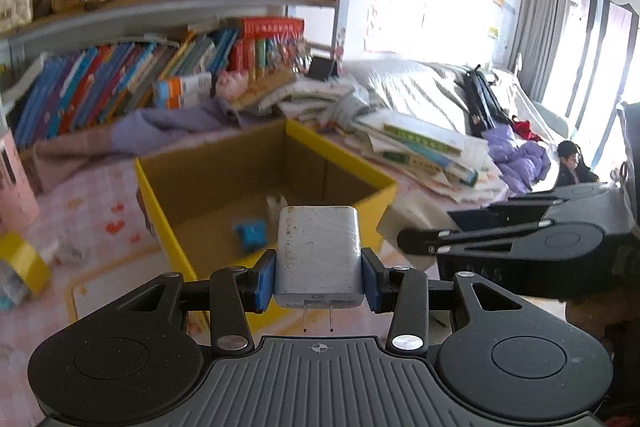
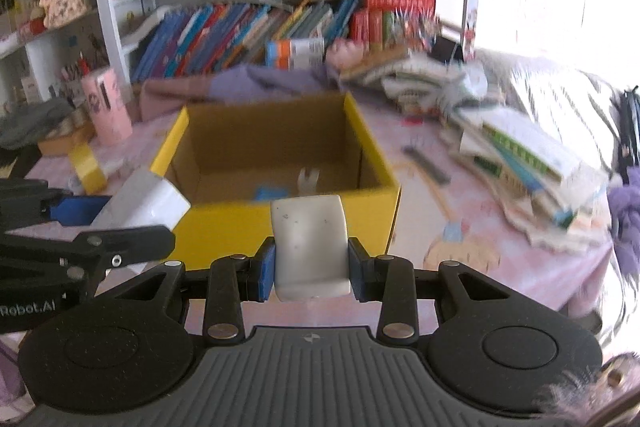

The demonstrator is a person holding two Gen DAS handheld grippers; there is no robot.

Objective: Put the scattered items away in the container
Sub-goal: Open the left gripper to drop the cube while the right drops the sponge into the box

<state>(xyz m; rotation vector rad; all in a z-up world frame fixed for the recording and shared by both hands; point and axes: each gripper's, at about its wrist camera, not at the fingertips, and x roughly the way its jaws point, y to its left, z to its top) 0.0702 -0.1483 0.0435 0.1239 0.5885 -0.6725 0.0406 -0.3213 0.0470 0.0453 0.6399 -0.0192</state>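
My left gripper (image 1: pixel 319 285) is shut on a white plug-in charger (image 1: pixel 318 255) with two prongs pointing back at the camera. It hangs just before the near wall of the yellow cardboard box (image 1: pixel 360 205). My right gripper (image 2: pixel 311 277) is shut on a white rectangular block (image 2: pixel 309 247), held before the box's (image 2: pixel 288 227) near wall. Inside the box lie a blue item (image 1: pixel 250 235) and a small white item (image 2: pixel 308 181). The left gripper with the charger (image 2: pixel 140 205) shows at the left of the right wrist view; the right gripper's arm (image 1: pixel 520 247) shows at the right of the left wrist view.
A pink patterned cloth (image 2: pixel 460 227) covers the table. A yellow tape roll (image 2: pixel 86 165) and a pink cup (image 2: pixel 106 109) stand left of the box. A stack of books (image 2: pixel 528 163) lies at the right. A full bookshelf (image 2: pixel 260 27) is behind.
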